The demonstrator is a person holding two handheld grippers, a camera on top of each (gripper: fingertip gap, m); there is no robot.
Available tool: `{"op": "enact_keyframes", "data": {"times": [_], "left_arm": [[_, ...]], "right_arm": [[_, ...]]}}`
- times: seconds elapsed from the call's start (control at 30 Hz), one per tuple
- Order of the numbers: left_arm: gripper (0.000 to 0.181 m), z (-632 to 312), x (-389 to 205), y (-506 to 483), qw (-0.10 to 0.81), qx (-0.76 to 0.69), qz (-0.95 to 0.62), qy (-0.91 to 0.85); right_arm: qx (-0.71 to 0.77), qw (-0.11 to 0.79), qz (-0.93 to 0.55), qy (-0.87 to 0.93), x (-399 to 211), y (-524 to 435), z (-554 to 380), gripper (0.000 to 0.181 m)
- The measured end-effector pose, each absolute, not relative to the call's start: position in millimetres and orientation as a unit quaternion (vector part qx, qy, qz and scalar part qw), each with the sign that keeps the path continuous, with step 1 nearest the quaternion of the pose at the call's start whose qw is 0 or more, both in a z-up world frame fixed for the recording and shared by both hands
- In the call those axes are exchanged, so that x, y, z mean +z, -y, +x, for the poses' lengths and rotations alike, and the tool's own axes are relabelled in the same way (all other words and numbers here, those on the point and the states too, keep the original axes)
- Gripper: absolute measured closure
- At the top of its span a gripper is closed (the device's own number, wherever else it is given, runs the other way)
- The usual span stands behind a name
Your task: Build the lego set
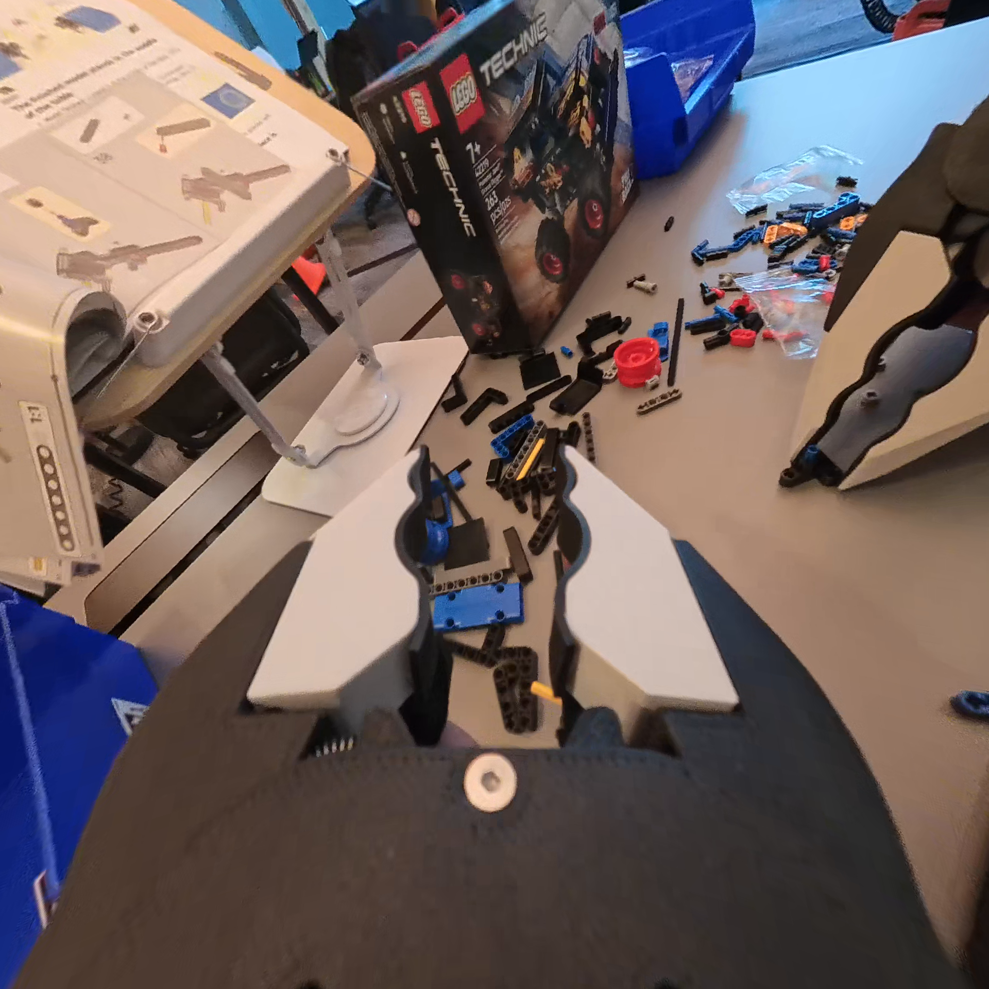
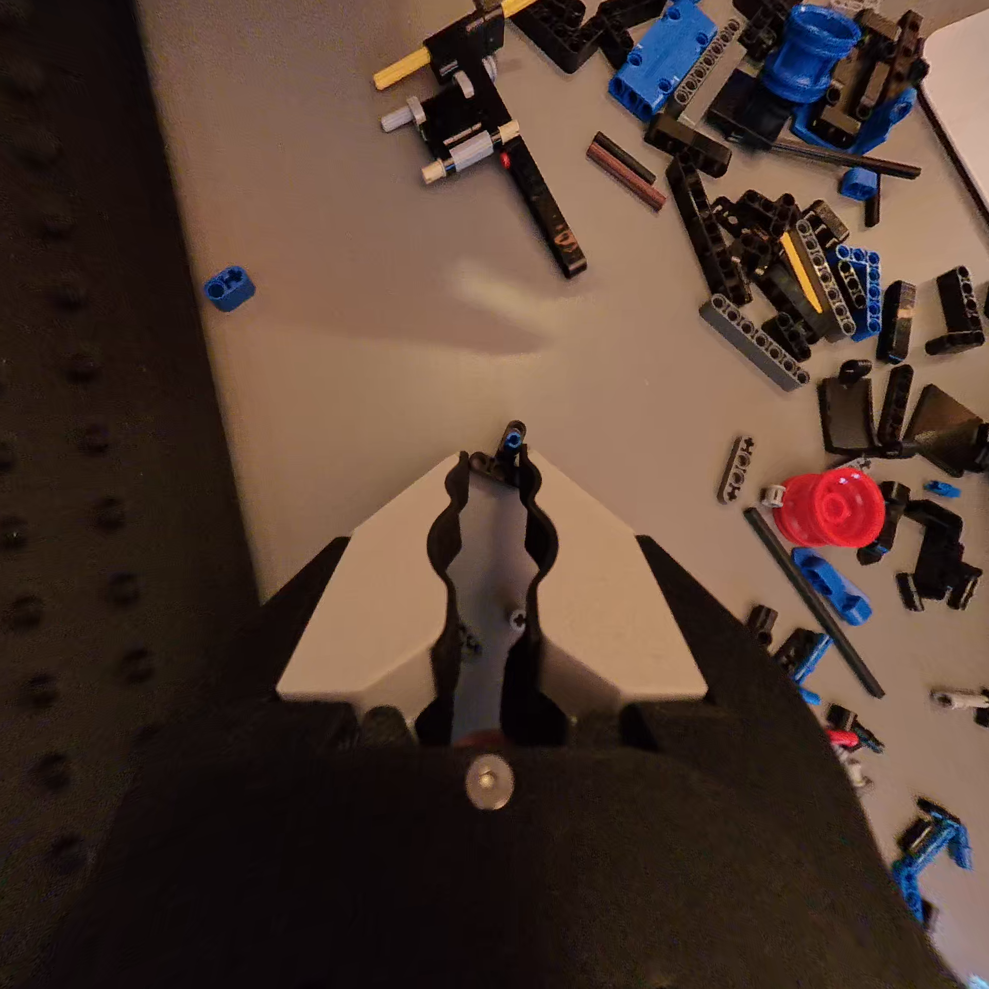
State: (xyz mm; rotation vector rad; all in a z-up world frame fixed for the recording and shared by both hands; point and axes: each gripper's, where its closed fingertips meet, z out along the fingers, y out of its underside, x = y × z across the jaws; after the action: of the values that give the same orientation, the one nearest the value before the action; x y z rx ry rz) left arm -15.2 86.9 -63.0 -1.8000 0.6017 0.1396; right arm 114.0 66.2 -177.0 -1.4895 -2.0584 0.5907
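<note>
Right tongs [image 2: 495,460] pinching small black piece [image 2: 503,457] at tips, above table [image 2: 374,348]

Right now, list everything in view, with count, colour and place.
Set box: one, black, upright at the table's far side.
Instruction sheet on stand: one, white, left.
Bins: two, blue, behind the box and near left.
Red wheel hub: one, red, right of centre.
Loose pieces: many, black, blue, grey, yellow, scattered over the grey table.
Clear bags: two, far right.
Left claw: open above pieces.
Right claw: shut on a small black and blue piece.
</note>
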Motion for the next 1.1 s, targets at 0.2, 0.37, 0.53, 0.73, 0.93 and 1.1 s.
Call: {"op": "enact_keyframes", "data": {"times": [0.2,0.37,0.53,0.73,0.93,1.1], "left_arm": [[0.136,3,-72,-67,0.555,-0.009,-0.776,-0.299],[0.139,39,-91,-59,0.529,-0.104,-0.774,-0.332],[0.158,53,-94,-55,0.527,-0.141,-0.763,-0.348],[0.163,59,-97,-50,0.516,-0.184,-0.76,-0.349],[0.159,67,-98,-42,0.502,-0.229,-0.754,-0.356],[0.137,73,-80,-32,0.507,-0.312,-0.728,-0.339]], "right_arm": [[0.21,0.31,-0.483,0.792,-151,-60,95,0.164],[0.22,0.377,-0.393,0.809,-111,-48,66,0.164],[0.231,0.391,-0.346,0.821,-99,-44,51,0.165],[0.299,0.388,-0.348,0.799,-99,-43,52,0.164],[0.33,0.365,-0.335,0.803,-102,-33,60,0.164],[0.346,0.365,-0.333,0.798,-98,-31,63,0.165]]}}
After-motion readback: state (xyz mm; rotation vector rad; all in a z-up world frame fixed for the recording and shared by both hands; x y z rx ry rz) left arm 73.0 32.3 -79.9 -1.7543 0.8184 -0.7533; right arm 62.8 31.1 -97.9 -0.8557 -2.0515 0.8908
